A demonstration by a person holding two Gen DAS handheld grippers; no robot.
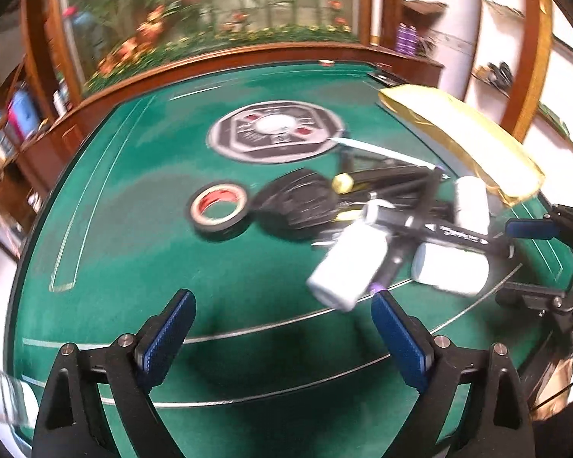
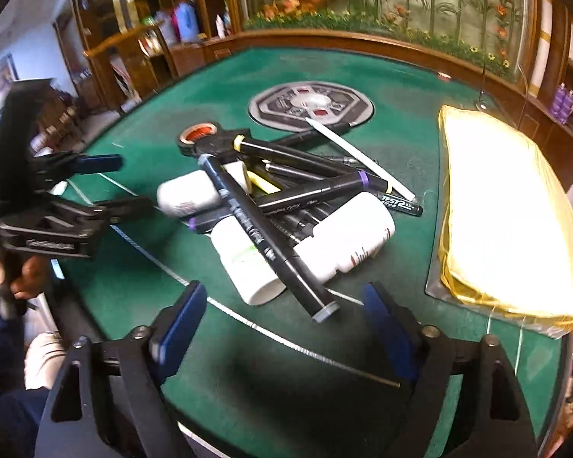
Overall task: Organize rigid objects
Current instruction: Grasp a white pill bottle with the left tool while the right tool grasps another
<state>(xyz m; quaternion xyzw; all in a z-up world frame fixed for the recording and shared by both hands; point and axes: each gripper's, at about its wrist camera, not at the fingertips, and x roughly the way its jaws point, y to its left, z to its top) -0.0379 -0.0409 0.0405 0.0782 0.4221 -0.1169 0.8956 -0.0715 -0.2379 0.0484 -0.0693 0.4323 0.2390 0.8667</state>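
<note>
While both grippers hover above the green felt table (image 2: 141, 297), I find nothing between the jaws of either one. The left gripper (image 1: 282, 328) stands wide open over bare felt at the near edge, its blue pads (image 1: 170, 334) clear of every object. The right gripper (image 2: 284, 318) is also open and empty, its pads flanking the near end of the heap without touching it.

The task's things lie in one pile at the middle of the table. In the right wrist view I count three white bottles (image 2: 353, 238) lying on their sides, with a long black marker (image 2: 263, 236) resting diagonally across them, its grey cap end nearest me. A purple-banded marker (image 2: 324, 189) crosses behind it, and a white pen (image 2: 359, 158) lies on the far right of the pile, one end over the round grey centre panel (image 2: 311, 108). A roll of black tape (image 1: 217, 206) sits flat to the left of the heap, just beside it. A gold-wrapped tray (image 2: 508, 221) rests at the right, apart from the pile.

The left view is motion-blurred; finer detail there I cannot confirm.
</note>
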